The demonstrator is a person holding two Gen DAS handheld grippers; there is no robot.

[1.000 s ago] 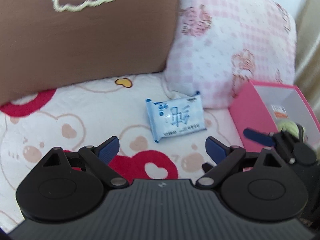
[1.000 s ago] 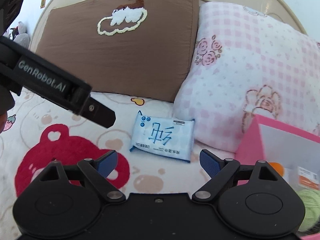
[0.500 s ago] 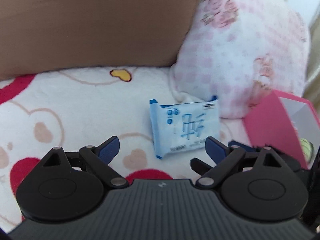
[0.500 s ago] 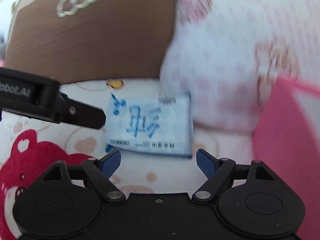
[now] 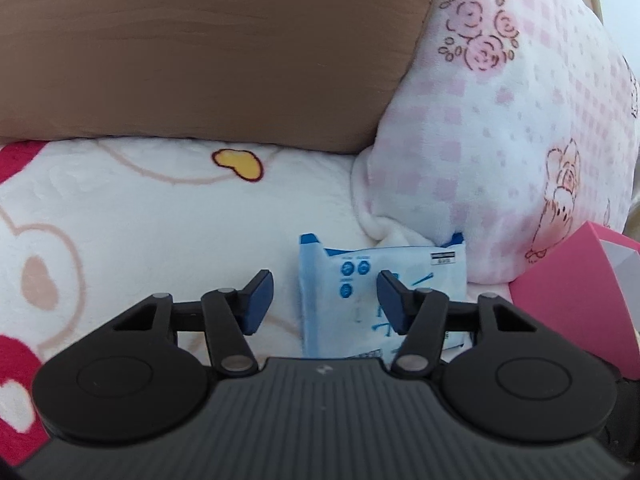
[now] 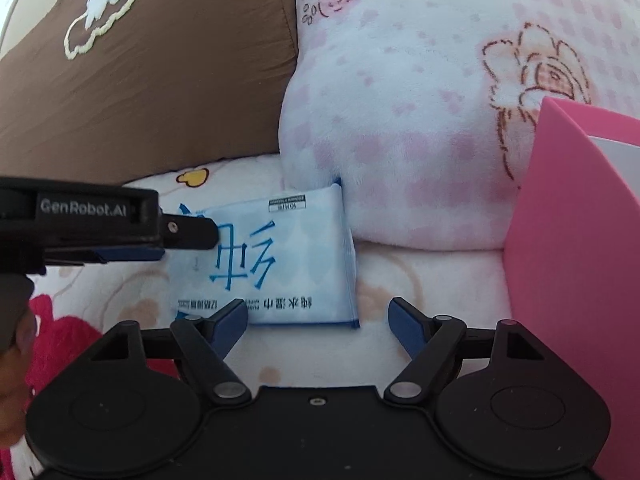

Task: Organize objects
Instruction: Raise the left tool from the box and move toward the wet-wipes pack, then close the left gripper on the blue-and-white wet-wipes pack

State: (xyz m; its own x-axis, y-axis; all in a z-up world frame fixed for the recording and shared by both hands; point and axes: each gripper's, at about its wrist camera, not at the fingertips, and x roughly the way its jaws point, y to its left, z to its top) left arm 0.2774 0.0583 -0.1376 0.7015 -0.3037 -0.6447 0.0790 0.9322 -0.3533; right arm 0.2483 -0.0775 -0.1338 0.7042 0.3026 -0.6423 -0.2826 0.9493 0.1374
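You are working over a bed covered by a white fleece blanket [image 5: 160, 208] printed with red bears and a yellow heart. Take the blue wet-wipe pack [image 6: 280, 256] as your landmark: it lies flat on the blanket. Touching its far edge sits the pink checked pillow [image 6: 420, 120]. Beyond it and to its left leans the brown pillow [image 6: 160, 80]. To its right, apart from it, stands the pink box [image 6: 560, 240].

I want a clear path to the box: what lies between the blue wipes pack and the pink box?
Only bare blanket lies between the wipes pack and the pink box; the right wrist view shows it.
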